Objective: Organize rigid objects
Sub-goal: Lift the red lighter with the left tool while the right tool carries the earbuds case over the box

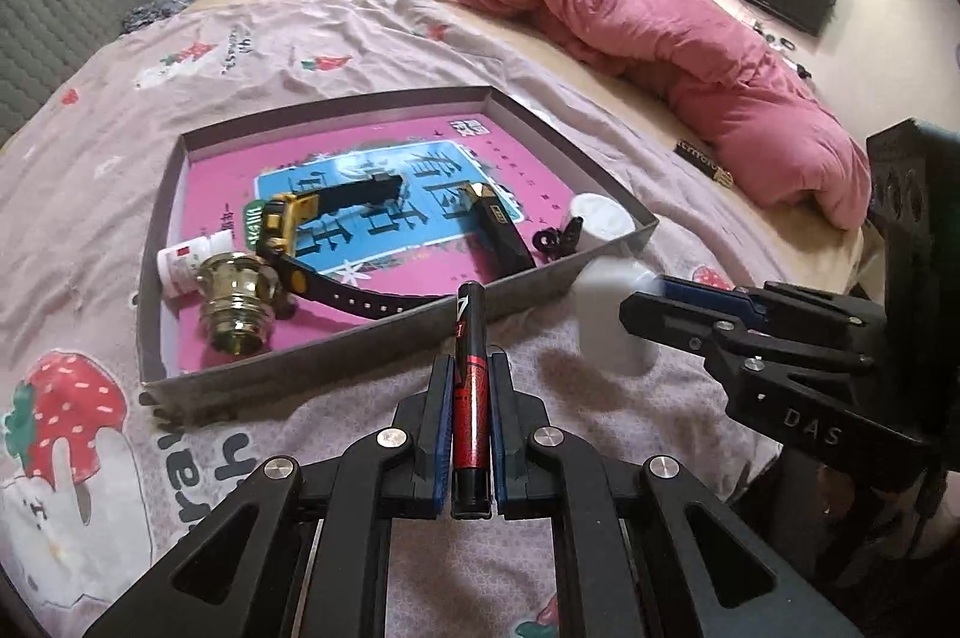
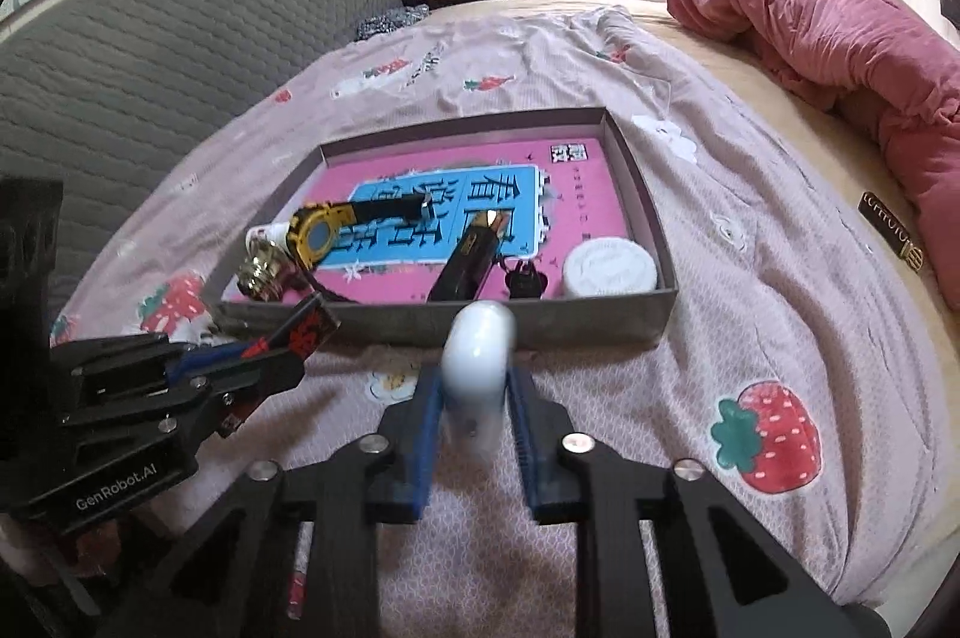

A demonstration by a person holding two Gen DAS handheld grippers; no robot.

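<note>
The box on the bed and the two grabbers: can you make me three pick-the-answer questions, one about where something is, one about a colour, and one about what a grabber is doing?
1. Where is the white round jar?
A. on the red blanket
B. in the box's near right corner
C. on the grey sofa

2. What colour is the watch case in the box?
A. yellow
B. green
C. white

3. What is the left gripper doing?
A. standing wide open
B. gripping the watch
C. its fingers are shut on a black-and-red tube

Answers: 
1 B, the jar sits inside the near right corner in the right wrist view. 
2 A, the case is yellow with black straps. 
3 C, both blue pads press the tube's sides.
</note>
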